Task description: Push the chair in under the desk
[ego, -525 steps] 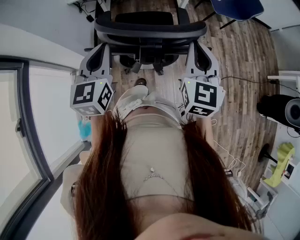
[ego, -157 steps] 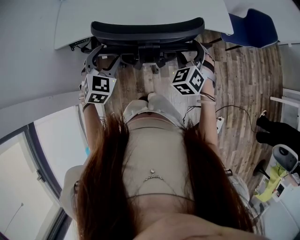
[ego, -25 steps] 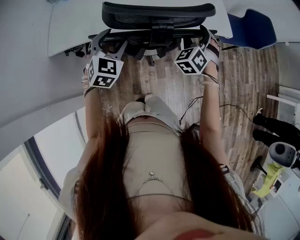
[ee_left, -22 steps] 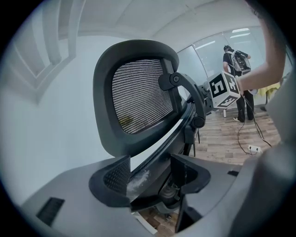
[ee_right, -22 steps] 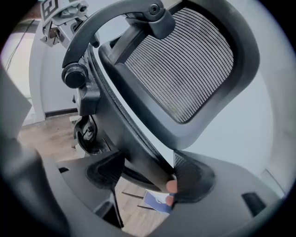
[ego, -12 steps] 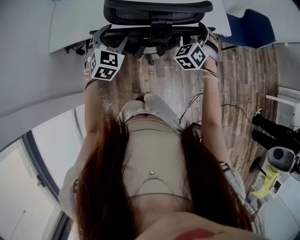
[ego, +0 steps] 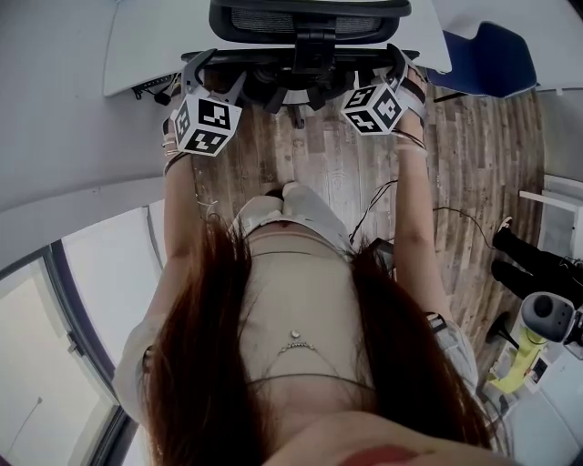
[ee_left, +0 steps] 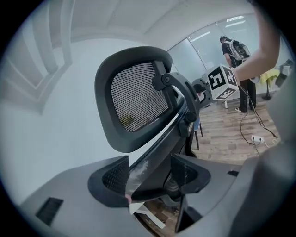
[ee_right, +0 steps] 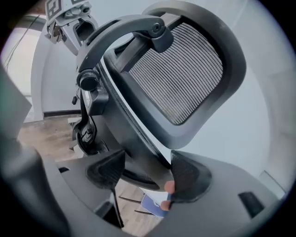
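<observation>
Tongs: left gripper (ee_left: 150,173) & right gripper (ee_right: 148,171) each clamped on the rear frame of the black mesh-back office chair (ego: 310,18), one per side, equally near. Backrest's long axis runs L–R, square to the push. White desk (ego: 146,45) lies straight beyond; seat looks mostly under it.
</observation>
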A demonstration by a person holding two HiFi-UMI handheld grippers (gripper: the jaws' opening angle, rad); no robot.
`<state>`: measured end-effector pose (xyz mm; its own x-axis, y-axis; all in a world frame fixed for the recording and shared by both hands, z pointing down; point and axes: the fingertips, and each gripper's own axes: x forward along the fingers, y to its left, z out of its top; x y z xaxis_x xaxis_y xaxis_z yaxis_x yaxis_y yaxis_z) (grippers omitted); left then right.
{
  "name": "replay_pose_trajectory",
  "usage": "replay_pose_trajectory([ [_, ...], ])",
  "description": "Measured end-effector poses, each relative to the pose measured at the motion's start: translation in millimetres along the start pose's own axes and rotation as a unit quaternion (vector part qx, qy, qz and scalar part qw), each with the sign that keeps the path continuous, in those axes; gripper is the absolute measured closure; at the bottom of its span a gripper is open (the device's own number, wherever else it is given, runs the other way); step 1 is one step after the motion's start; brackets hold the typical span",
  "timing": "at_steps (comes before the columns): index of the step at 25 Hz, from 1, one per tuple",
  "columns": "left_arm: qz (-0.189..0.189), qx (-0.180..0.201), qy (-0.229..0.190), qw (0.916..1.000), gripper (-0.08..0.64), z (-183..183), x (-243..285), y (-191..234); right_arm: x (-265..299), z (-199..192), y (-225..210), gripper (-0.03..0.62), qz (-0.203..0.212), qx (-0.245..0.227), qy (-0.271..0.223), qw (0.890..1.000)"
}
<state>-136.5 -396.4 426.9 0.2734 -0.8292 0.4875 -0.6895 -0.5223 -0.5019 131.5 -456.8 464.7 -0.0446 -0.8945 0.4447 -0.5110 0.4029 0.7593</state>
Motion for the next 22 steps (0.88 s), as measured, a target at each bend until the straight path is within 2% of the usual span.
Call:
replay_pose_trajectory([
  [5,0.011,-0.025,-0.019,0.9994,0.287,2,-19,0,-13,4,1,0.270,0.005,0.025,-0.009,1.000],
  [9,0.009,-0.037,-0.028,0.9989,0.288,2,-33,-6,-31,7,5,0.270,0.012,0.065,-0.017,0.998],
  [15,0.006,-0.058,-0.039,0.9975,0.321,0,-51,-14,-61,6,12,0.272,0.035,0.143,-0.014,0.989],
  [22,0.004,-0.071,-0.051,0.9962,0.345,-5,-75,-26,-92,6,25,0.275,0.037,0.186,-0.015,0.982],
])
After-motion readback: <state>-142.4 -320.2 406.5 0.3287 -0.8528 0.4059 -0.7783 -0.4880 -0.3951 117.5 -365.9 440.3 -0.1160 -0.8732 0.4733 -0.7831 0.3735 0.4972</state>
